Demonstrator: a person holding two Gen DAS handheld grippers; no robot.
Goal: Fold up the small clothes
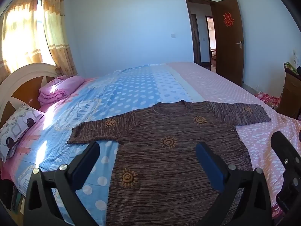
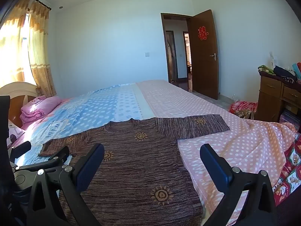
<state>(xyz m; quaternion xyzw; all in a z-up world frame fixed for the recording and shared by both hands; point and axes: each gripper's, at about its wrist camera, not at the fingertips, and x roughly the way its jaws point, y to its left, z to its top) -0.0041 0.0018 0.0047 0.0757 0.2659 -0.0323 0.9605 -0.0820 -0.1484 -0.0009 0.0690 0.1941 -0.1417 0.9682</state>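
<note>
Short-sleeved knit sweater [image 1: 169,160]: brown-and-maroon streaked melange with orange sun motifs scattered over body and sleeves. Bedsheet [image 1: 135,92], toward the headboard end: light blue with white polka dots and pale banded strips. Bedsheet, toward the foot end [image 2: 235,141]: salmon pink with white dots. Folded quilt [image 1: 56,90] at the headboard corner: plain pink. Pillow [image 1: 17,128] at the near headboard corner: white with grey and dark geometric shapes. Curtains [image 1: 54,33]: yellow-orange with paler bands. Wooden door [image 2: 204,56]: dark brown, bearing a red paper emblem [image 2: 202,33]. Gripper pads [image 1: 208,165]: dark blue on black frames.
</note>
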